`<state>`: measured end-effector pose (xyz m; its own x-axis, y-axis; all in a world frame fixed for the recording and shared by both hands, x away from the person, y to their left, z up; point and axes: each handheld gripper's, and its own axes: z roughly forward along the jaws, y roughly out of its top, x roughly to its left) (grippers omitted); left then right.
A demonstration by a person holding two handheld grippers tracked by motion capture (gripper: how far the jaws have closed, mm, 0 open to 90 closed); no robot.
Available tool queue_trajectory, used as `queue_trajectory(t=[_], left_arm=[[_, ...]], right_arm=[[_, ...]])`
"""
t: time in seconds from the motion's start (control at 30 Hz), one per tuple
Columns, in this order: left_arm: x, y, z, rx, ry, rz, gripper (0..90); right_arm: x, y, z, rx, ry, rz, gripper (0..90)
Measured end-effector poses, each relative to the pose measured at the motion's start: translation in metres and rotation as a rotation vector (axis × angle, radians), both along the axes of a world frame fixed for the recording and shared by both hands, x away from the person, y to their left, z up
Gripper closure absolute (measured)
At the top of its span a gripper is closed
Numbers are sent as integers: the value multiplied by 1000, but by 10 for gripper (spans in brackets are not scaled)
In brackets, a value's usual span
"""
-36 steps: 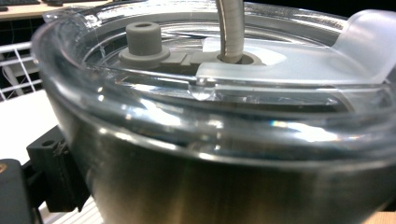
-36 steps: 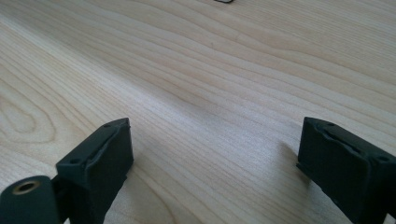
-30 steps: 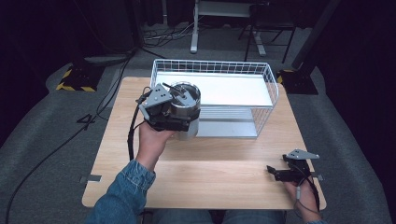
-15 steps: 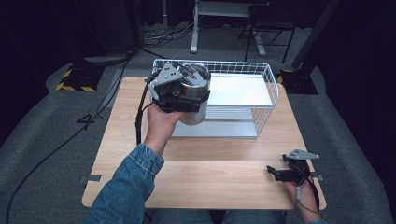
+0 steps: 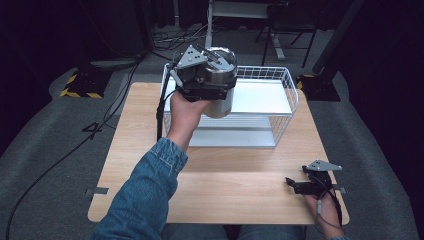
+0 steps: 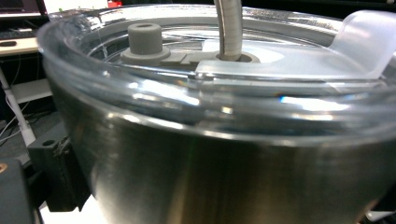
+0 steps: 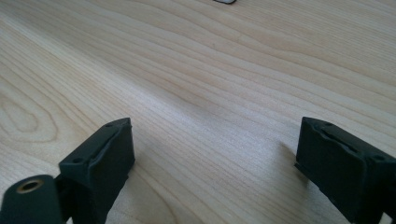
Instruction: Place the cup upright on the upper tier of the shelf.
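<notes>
A stainless steel tumbler [image 5: 220, 104] with a clear lid and a straw hangs in the air over the left end of the white wire basket [image 5: 288, 90]. My left gripper [image 5: 209, 76] is shut on the tumbler from its near side, held up by a hand in a denim sleeve. In the left gripper view the tumbler's steel wall [image 6: 224, 168] and clear lid are very close, with the straw [image 6: 228, 28] rising from the lid. My right gripper [image 5: 296, 186] rests low at the table's front right, open [image 7: 212, 158] over bare wood with nothing between its fingers [image 7: 100, 158].
The basket stands at the back middle of the wooden table [image 5: 235, 175], and its floor is a white sheet. A black cable [image 5: 160, 112] trails from the left gripper down past the basket's left side. Dark floor and stands surround the table.
The left gripper has carried the tumbler upward and to the right, from beside the basket's front left corner to above its left end. The right gripper has stayed put.
</notes>
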<state>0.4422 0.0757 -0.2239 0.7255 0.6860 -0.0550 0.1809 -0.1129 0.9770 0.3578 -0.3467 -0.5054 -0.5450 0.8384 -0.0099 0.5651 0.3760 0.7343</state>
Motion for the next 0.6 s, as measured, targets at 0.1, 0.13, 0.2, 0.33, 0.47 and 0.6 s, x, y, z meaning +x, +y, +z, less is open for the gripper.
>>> queue_trajectory(t=[0.1,0.13,0.2,0.33,0.47,0.6], left_arm=[[5,-5,4,11,-9,11,35],[7,-7,5,10,-11,14,35],[12,-10,7,9,-18,20,35],[21,-13,8,-1,-21,40,35],[32,-17,8,-8,-21,59,35],[41,-20,6,-8,-24,78,35]], right_arm=[[0,0,0,-1,0,2,119],[0,0,0,0,-1,3,120],[0,0,0,0,0,3,120],[0,0,0,1,0,3,121],[0,0,0,5,1,2,122],[0,0,0,4,0,5,125]])
